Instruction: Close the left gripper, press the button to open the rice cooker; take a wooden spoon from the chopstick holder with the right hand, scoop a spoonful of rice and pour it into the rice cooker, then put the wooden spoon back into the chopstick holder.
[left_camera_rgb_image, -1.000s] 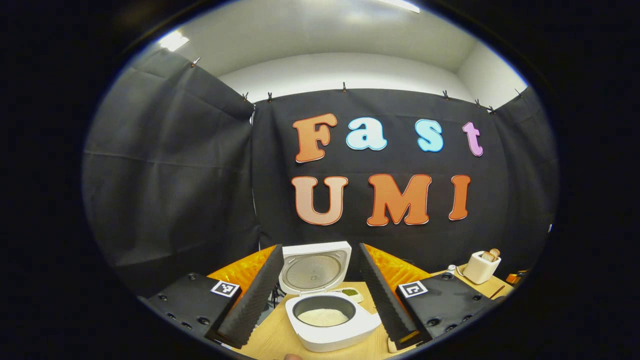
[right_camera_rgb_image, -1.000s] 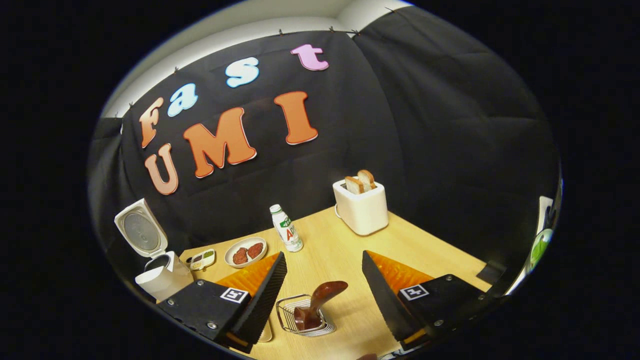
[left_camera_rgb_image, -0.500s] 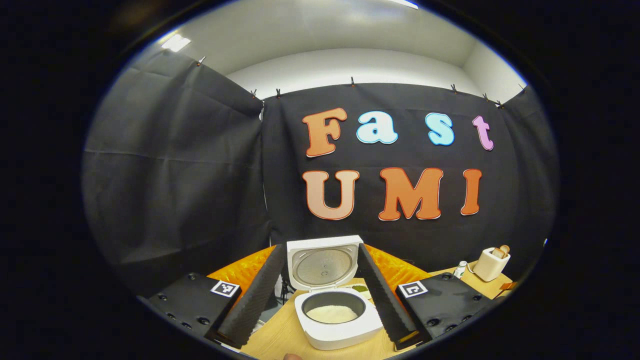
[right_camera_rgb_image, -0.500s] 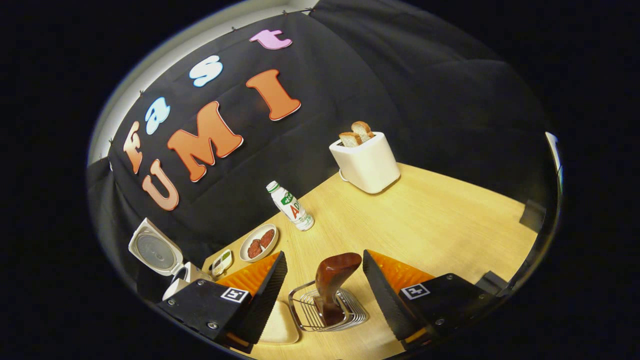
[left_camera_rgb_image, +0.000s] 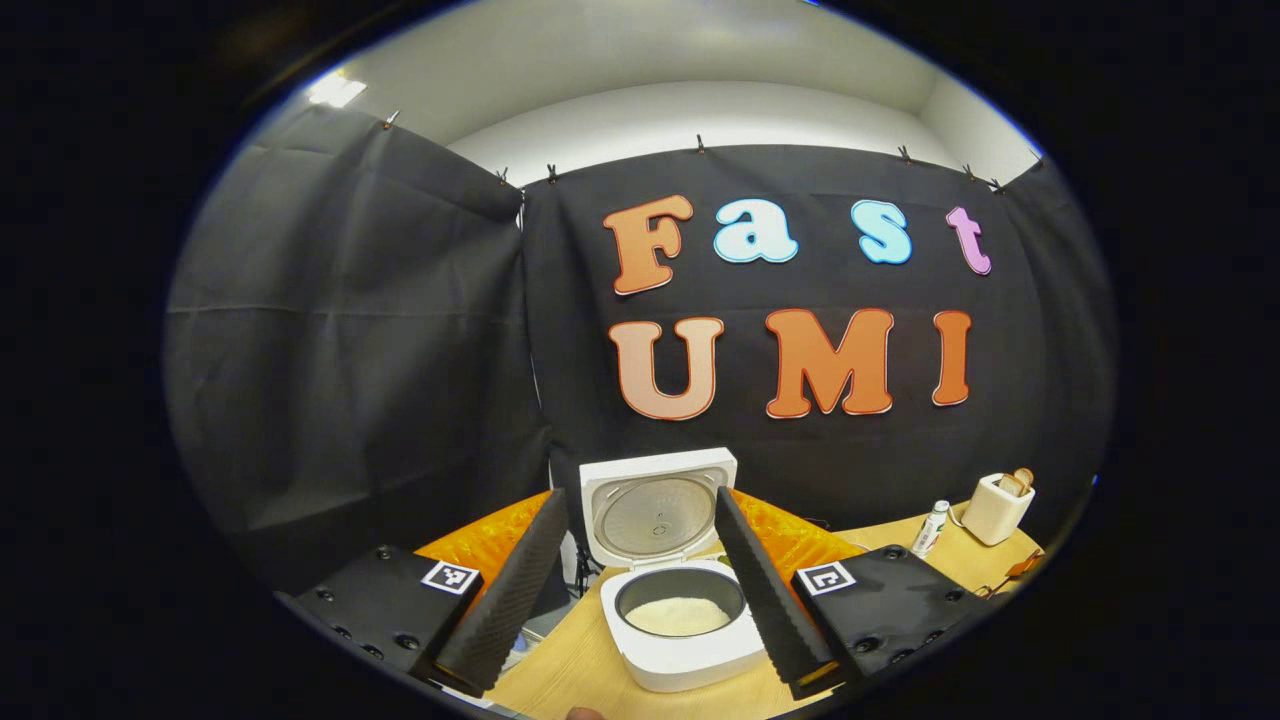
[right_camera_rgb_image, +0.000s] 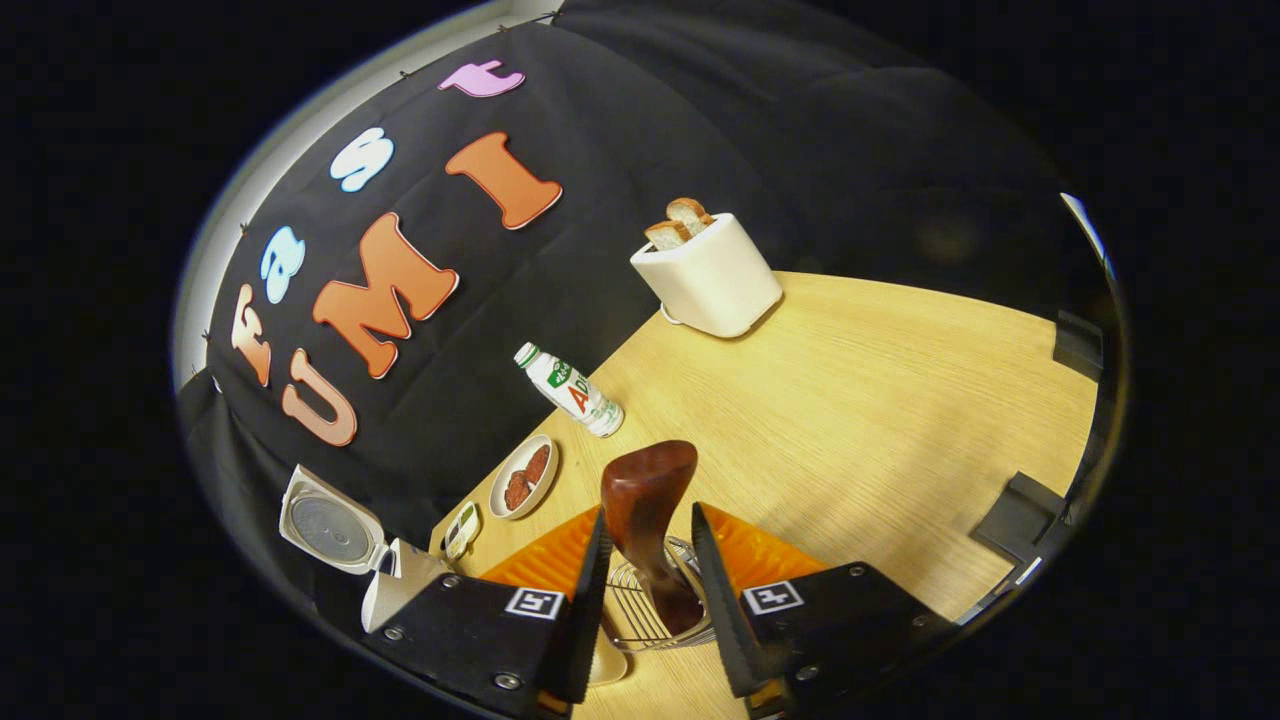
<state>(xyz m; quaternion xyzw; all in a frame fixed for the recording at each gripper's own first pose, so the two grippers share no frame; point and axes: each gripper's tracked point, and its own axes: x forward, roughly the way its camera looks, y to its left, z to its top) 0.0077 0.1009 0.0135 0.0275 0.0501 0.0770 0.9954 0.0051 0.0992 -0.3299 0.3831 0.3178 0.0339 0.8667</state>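
The white rice cooker (left_camera_rgb_image: 690, 655) stands with its lid (left_camera_rgb_image: 658, 505) raised, and white rice lies in its pot (left_camera_rgb_image: 680, 615). My left gripper (left_camera_rgb_image: 638, 495) hangs open in front of it, above the table, holding nothing. In the right gripper view the dark wooden spoon (right_camera_rgb_image: 645, 485) stands upright in the wire chopstick holder (right_camera_rgb_image: 640, 620). My right gripper (right_camera_rgb_image: 648, 513) has come down around the spoon, one finger on each side. The jaws are narrowed, and thin gaps still show beside the handle. The cooker (right_camera_rgb_image: 395, 590) also sits far left in this view.
On the wooden table (right_camera_rgb_image: 860, 400) stand a white toaster (right_camera_rgb_image: 705, 275) with bread, a tilted-looking drink bottle (right_camera_rgb_image: 570, 390), a plate of red food (right_camera_rgb_image: 525, 475) and a small dish (right_camera_rgb_image: 462, 525). A cream dish edge (right_camera_rgb_image: 606, 665) peeks from under my right gripper's left finger.
My right gripper dropped over the holder and its fingers narrowed around the spoon. My left gripper drew slightly back from the cooker and stayed open.
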